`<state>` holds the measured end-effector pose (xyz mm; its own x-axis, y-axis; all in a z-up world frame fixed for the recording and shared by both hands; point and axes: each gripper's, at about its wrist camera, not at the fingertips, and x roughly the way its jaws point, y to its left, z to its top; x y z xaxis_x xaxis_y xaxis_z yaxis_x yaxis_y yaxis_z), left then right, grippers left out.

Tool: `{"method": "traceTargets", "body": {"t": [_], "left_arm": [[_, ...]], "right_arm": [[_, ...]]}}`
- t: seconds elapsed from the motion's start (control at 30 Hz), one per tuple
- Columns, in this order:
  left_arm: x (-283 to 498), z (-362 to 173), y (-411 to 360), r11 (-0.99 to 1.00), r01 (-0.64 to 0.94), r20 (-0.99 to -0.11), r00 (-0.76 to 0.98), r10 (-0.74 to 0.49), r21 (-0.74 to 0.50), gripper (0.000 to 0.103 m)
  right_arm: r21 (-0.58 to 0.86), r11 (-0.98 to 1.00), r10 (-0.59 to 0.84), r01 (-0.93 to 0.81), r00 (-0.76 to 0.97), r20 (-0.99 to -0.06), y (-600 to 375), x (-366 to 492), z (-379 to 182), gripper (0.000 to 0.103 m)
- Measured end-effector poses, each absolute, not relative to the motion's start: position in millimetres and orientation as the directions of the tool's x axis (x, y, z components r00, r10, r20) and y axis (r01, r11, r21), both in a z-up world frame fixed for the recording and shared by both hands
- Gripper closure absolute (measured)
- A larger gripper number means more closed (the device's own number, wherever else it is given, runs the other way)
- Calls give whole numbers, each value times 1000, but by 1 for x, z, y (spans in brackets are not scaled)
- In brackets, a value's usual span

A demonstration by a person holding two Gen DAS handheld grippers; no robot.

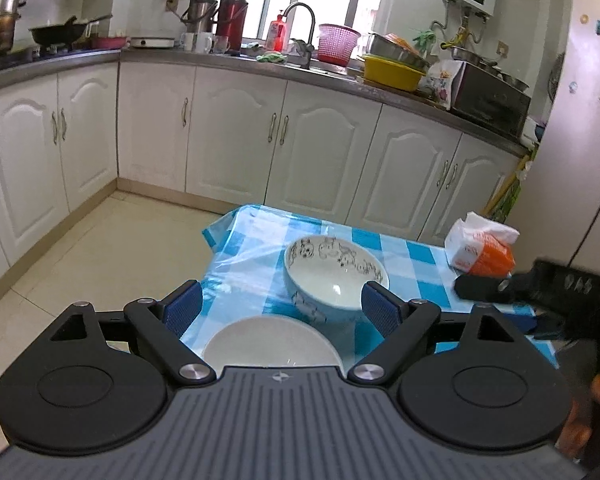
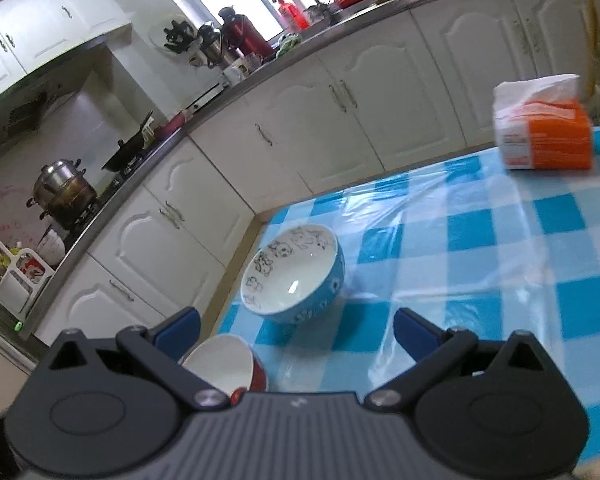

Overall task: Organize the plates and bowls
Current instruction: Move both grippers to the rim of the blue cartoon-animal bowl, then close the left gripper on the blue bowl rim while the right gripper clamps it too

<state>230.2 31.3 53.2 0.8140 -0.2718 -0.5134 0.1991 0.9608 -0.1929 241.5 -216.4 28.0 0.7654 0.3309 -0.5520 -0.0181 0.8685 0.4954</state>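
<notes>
- Left gripper (image 1: 281, 306): jaws spread and empty, hovering over a white bowl (image 1: 270, 344) at the desk's near-left edge.
- Right gripper (image 2: 296, 330): jaws released.
- Blue cartoon bowl (image 1: 334, 276) sits just beyond the white one, dead ahead of the left jaws, nearer that hand.

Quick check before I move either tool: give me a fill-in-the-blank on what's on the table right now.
1. The bowl with cartoon animals inside is ____ on the outside.
2. The smaller bowl nearest the right tool is ____ on the outside.
3. Both the left tool and the right tool are ____, gripping nothing.
4. The tissue pack is white and ____.

Missing words: blue; red; open; orange
</notes>
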Motion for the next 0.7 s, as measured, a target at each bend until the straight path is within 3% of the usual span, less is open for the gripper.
{"method": "traceTargets", "body": {"t": [0.17, 0.3, 0.4, 0.47, 0.7], "left_arm": [[260, 45, 19, 965, 184, -538, 803, -256, -185, 0], [285, 36, 12, 967, 175, -579, 775, -252, -187, 0], [303, 27, 5, 969, 166, -613, 752, -243, -180, 8], [314, 21, 1, 971, 157, -641, 730, -237, -180, 19], [340, 10, -9, 977, 148, -708, 673, -214, -154, 38]], "right_arm": [[495, 868, 356, -32, 736, -577, -216, 278, 13, 2], [546, 838, 392, -7, 704, -592, -223, 303, -4, 15], [552, 834, 401, -4, 693, -600, -224, 317, -9, 19], [559, 829, 409, -9, 692, -595, -226, 323, -10, 23], [582, 813, 429, 3, 671, -604, -227, 349, -19, 47]]}}
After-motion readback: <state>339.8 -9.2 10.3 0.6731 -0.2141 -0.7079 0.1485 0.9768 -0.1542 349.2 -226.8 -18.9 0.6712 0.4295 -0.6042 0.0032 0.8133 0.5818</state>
